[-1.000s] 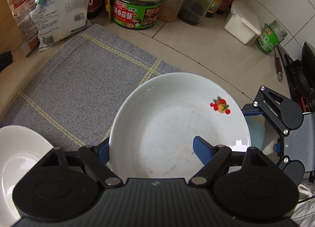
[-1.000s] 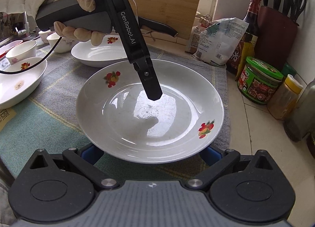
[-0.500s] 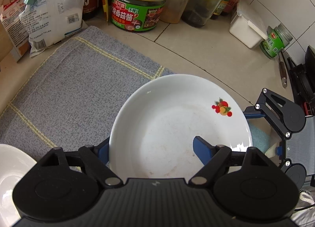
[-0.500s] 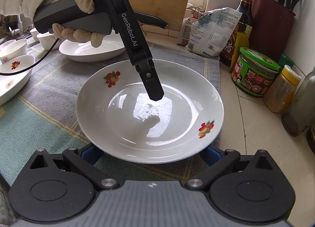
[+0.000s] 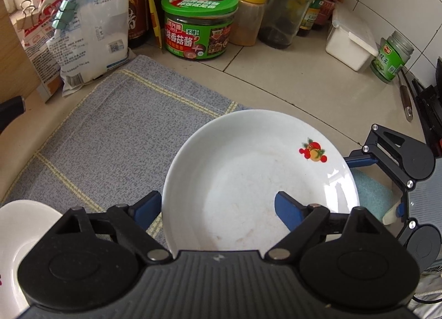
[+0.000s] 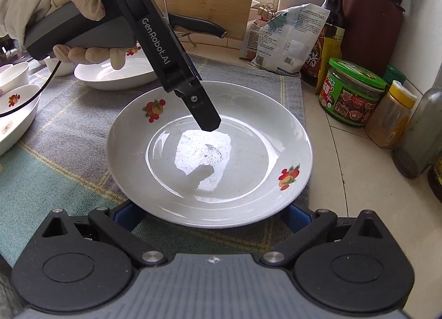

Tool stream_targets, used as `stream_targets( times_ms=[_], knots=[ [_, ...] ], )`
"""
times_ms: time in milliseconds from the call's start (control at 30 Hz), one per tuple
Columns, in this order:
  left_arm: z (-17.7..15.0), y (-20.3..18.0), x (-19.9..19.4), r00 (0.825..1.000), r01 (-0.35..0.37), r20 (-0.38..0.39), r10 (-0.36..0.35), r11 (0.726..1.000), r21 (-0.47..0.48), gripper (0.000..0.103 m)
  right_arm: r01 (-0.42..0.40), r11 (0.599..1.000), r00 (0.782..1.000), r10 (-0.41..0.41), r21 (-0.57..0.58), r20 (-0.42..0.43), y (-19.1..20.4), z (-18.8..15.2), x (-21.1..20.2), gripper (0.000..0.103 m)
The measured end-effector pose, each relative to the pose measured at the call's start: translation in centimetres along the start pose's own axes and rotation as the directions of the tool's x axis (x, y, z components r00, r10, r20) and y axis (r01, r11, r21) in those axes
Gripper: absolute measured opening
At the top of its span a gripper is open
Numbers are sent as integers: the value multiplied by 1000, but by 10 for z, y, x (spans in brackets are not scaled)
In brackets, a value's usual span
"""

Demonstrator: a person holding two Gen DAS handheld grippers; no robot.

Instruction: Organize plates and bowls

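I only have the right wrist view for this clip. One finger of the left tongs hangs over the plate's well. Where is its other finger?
Observer: The left wrist view shows the other finger outside the plate, over the mat. The rim runs between the two fingers of the left tongs.
Reviewer: Do my right tongs touch the plate?
Observer: From the left side, one blue finger reaches the far rim and passes out of sight beneath it. Contact can't be told.
Reviewer: What is past the clear bottle?
Observer: A white lidded box and a green-labelled jar stand by the tiled wall.
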State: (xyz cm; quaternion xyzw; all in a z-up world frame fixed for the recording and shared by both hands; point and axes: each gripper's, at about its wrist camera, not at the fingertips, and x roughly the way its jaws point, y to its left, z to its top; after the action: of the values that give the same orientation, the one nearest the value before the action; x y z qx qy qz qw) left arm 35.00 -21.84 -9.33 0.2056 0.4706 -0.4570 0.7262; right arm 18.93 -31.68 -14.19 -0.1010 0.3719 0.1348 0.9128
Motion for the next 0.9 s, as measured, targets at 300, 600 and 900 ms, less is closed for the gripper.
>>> stream_targets(
  times_ms=[300,600,900],
  knots=[
    [-37,-24,-59,973,-104,206,108,994,-32,96,42,997,999,-42,67,-1,14,0,-20,103],
    [-104,-53,-103,944,-32,312,105,973,-229,101,104,993,994,-102,61,-35,32,5,-37,103],
    [-173,-77,-138,877,-206,337,344,901,-382,101,49,998,997,-50,-27,-51,68,9,-42,103]
  ],
)
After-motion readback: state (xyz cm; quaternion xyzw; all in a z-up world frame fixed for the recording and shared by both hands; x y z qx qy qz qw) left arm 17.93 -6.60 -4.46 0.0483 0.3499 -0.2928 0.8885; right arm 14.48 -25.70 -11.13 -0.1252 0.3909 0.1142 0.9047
